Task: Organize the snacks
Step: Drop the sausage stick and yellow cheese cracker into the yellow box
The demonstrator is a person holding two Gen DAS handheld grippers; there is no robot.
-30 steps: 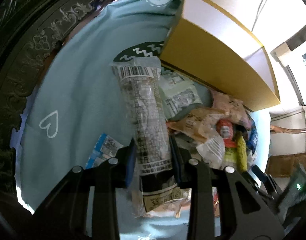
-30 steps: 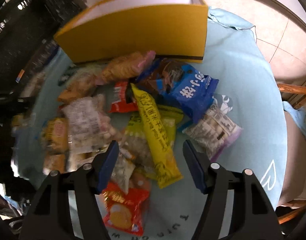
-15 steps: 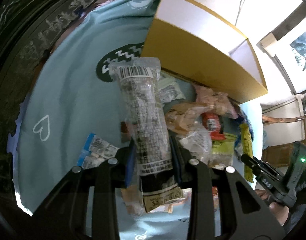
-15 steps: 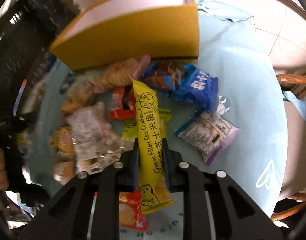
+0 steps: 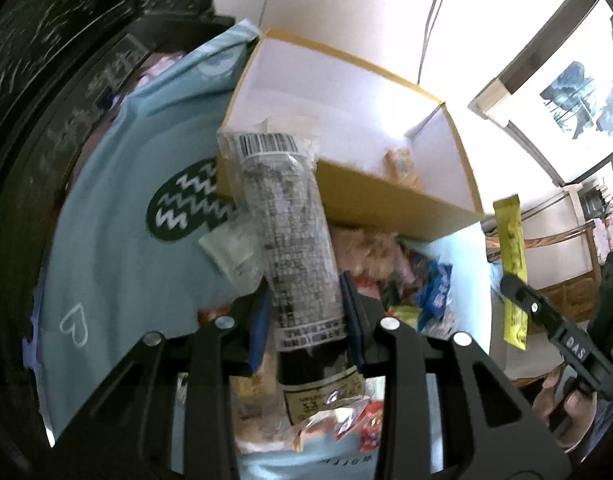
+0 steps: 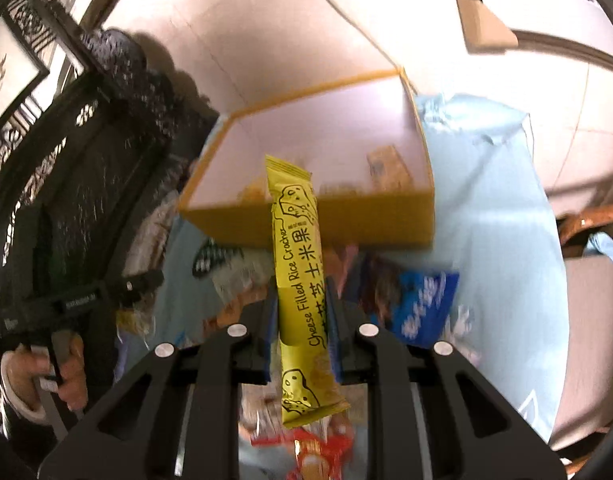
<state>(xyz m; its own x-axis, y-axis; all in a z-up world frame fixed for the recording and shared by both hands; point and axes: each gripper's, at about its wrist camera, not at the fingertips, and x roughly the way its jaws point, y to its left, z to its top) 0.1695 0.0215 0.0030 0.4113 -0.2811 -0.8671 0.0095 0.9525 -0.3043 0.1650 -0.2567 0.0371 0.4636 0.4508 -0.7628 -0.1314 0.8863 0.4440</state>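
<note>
Left claw (image 5: 306, 316) is clamped on a long clear snack pack (image 5: 288, 224), held above the snack pile (image 5: 390, 264). Right claw (image 6: 302, 320) is clamped on a yellow cracker stick (image 6: 300, 276). Both are raised before the open yellow box (image 6: 346, 216) on the blue-clothed surface (image 5: 106, 220).

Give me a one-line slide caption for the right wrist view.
Right gripper shut on a yellow rice cracker pack, held above the snack pile before the open yellow box.
</note>
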